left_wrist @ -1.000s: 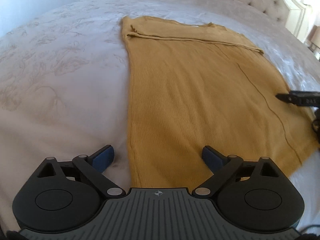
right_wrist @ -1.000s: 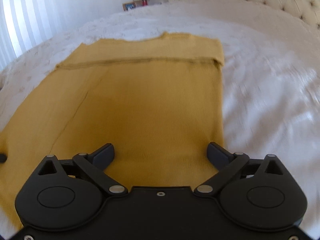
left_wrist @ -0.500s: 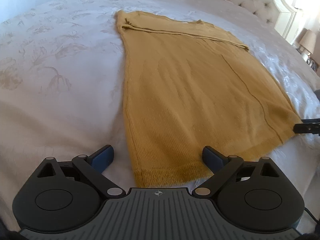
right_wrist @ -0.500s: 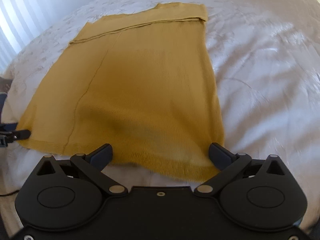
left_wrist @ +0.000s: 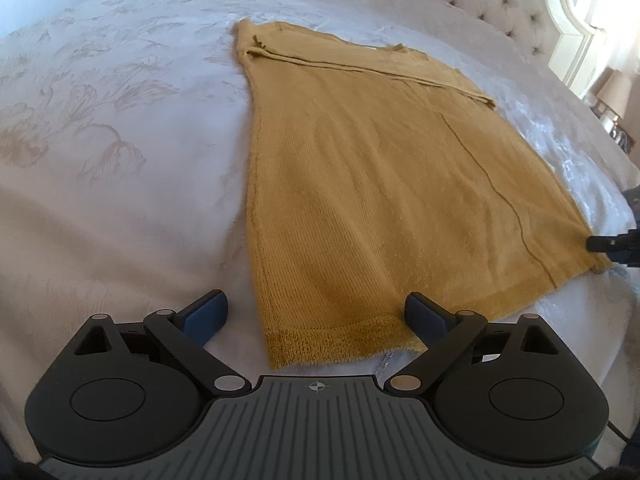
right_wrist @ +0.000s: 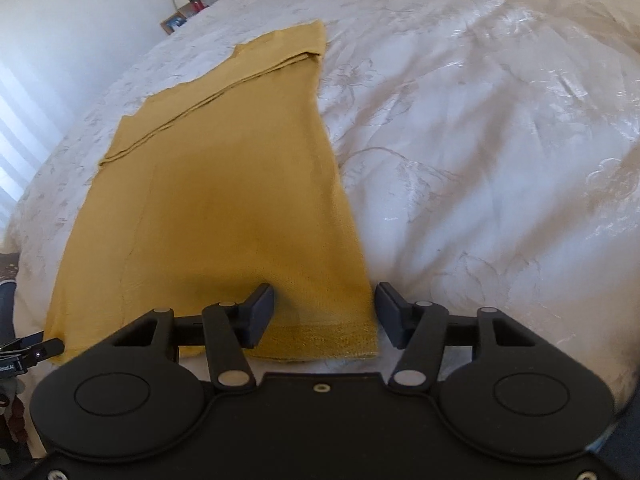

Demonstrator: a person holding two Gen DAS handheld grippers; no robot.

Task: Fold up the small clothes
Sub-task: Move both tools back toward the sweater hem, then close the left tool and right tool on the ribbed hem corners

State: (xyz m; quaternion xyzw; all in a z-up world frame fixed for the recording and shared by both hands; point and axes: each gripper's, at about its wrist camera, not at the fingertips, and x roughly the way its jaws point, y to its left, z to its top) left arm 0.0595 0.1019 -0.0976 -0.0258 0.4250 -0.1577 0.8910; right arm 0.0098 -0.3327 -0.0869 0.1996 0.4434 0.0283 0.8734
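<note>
Garment: the mustard knit top point(left_wrist: 380, 184) lies flat on the bed point(left_wrist: 120, 160), filling the centre of both views, its far end already turned over.
Left tongs point(left_wrist: 316, 314): wide open, holding nothing, astride the hem's lower-left corner.
Right tongs point(right_wrist: 324, 314): partly open, holding nothing, over the hem corner at lower centre of the right view.
Risk, bedspread: the hem lies flat against the cover, so low pads could pinch both.
Risk, layers: a shallow bite may catch only the top layer, leaving a skewed fold.
</note>
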